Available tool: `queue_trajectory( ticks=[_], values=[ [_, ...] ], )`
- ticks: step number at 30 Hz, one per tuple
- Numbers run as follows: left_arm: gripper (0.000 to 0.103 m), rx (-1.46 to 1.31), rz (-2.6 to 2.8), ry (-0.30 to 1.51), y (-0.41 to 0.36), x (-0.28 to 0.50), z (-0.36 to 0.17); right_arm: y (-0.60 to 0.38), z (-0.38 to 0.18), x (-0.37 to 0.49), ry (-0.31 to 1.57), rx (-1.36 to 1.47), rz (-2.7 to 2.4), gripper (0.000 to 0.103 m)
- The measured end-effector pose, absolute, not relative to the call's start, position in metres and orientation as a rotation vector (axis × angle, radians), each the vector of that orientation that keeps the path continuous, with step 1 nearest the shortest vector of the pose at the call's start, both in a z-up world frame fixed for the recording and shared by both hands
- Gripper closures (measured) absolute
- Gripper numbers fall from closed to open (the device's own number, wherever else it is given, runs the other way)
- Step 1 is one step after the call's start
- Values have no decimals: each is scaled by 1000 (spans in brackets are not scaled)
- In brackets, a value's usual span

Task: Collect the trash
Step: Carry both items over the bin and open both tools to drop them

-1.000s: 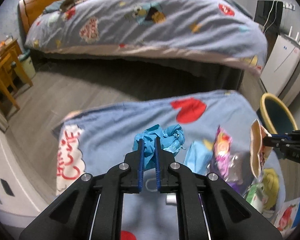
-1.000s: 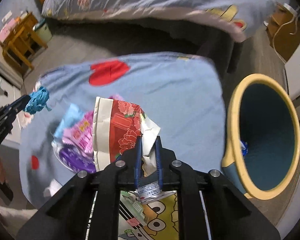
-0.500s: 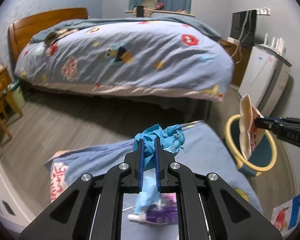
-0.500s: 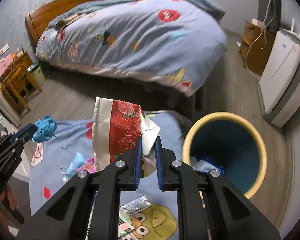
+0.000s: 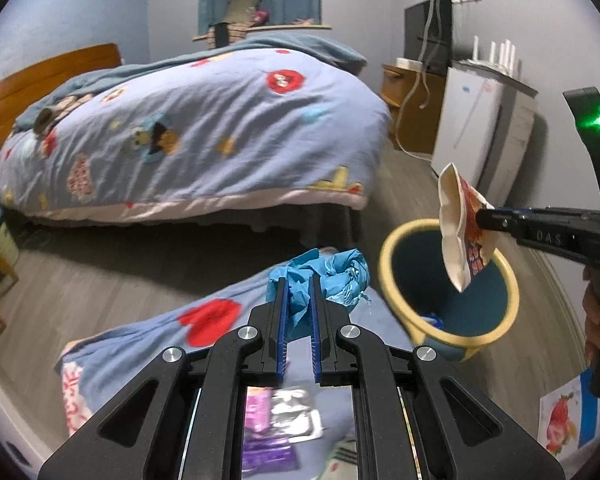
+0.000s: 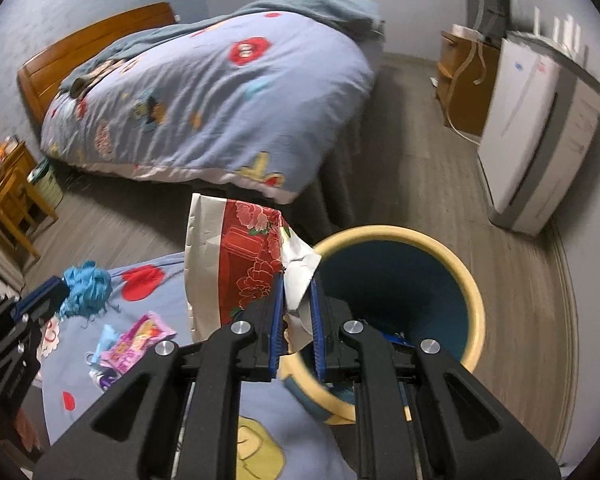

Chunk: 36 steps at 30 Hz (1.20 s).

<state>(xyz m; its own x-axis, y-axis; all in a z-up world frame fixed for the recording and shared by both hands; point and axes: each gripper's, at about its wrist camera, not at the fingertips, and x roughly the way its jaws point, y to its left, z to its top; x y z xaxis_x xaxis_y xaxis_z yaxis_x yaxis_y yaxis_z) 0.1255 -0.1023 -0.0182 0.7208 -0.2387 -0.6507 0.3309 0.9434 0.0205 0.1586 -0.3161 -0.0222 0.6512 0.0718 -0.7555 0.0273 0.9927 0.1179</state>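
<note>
So the red floral wrapper [image 6: 236, 268] is pinched in the right gripper [image 6: 296, 300], hanging right by the near rim of the yellow-rimmed bin [image 6: 474, 300], not fully over the opening. The left gripper [image 5: 298, 300] is clamped on a crumpled blue wad [image 5: 332, 276], above the low cloth-covered table's [image 5: 148, 332] far end, short of the bin. My worry: let go now and that light wrapper flutters or catches the rim and lands outside. More wrappers [image 6: 140, 340] are on the table.
</note>
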Motion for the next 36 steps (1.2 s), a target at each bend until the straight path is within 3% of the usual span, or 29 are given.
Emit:
queue_trajectory(
  ticks=[20, 36],
  values=[
    [93, 239, -501, 844, -245, 144, -98, -450, -108, 152, 1042, 376, -193, 91],
    [91, 276, -529, 853, -276, 148, -119, -456, -121, 151, 1042, 393, -186, 89]
  ],
)
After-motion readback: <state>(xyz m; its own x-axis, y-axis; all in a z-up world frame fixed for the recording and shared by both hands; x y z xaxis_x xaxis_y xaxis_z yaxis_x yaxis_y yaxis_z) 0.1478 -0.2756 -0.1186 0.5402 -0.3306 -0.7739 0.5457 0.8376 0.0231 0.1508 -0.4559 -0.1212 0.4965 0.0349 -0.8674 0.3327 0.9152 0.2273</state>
